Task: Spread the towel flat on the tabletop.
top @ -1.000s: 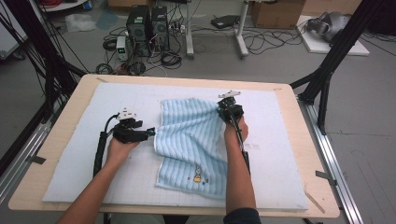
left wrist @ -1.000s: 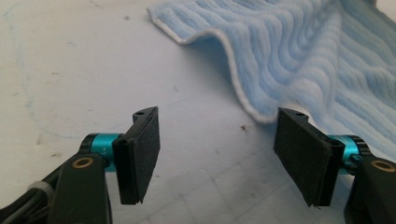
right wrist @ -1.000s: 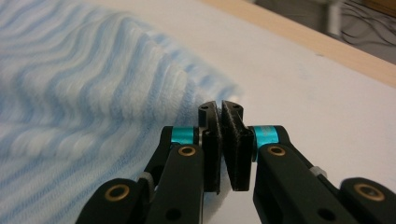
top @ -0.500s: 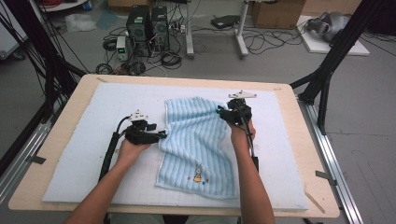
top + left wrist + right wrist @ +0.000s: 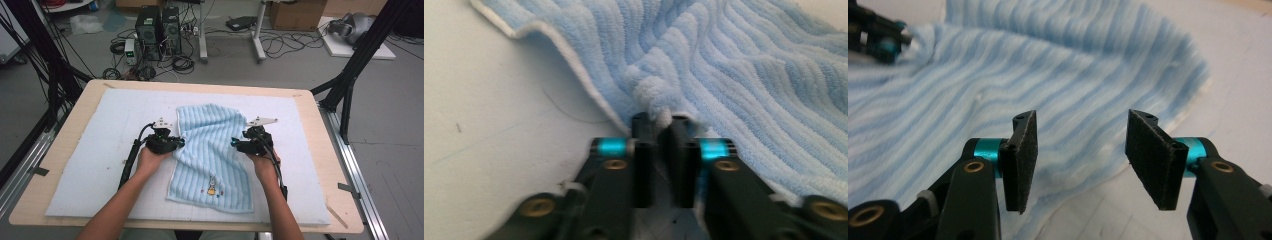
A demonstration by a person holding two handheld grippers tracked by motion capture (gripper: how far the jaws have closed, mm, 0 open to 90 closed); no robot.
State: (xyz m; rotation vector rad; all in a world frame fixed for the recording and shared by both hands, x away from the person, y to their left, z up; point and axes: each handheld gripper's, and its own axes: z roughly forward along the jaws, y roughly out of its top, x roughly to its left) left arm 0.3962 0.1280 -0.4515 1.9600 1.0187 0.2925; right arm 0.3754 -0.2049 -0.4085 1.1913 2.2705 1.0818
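Towel (image 5: 212,157) lies in the middle of the white pad (image 5: 90,170), blue and ribbed, with a small picture near its near edge in the high view. From up there my left gripper (image 5: 179,142) sits at the towel's left edge and my right gripper (image 5: 234,143) at its right edge, but I cannot read the jaws from that height. My left gripper view settles one side: my left gripper (image 5: 660,121) has just closed, and its jaws are pressed together on a bunched fold of the towel's (image 5: 734,70) white-trimmed edge, bare pad (image 5: 489,115) beside it. My right gripper view settles the other: my right gripper (image 5: 1082,160) has just been opening, its jaws stand spread with nothing pressed between the pads, the towel (image 5: 1058,75) rumpled beyond them, and my left gripper (image 5: 904,37) shows far off pinching the opposite edge. Only the high view gives the surroundings: the pad covers a wooden table (image 5: 327,150), black frame legs (image 5: 350,75) stand at the sides, and on the grey floor behind are computer towers (image 5: 159,27), tangled cables (image 5: 280,45) and a cardboard box (image 5: 297,12).
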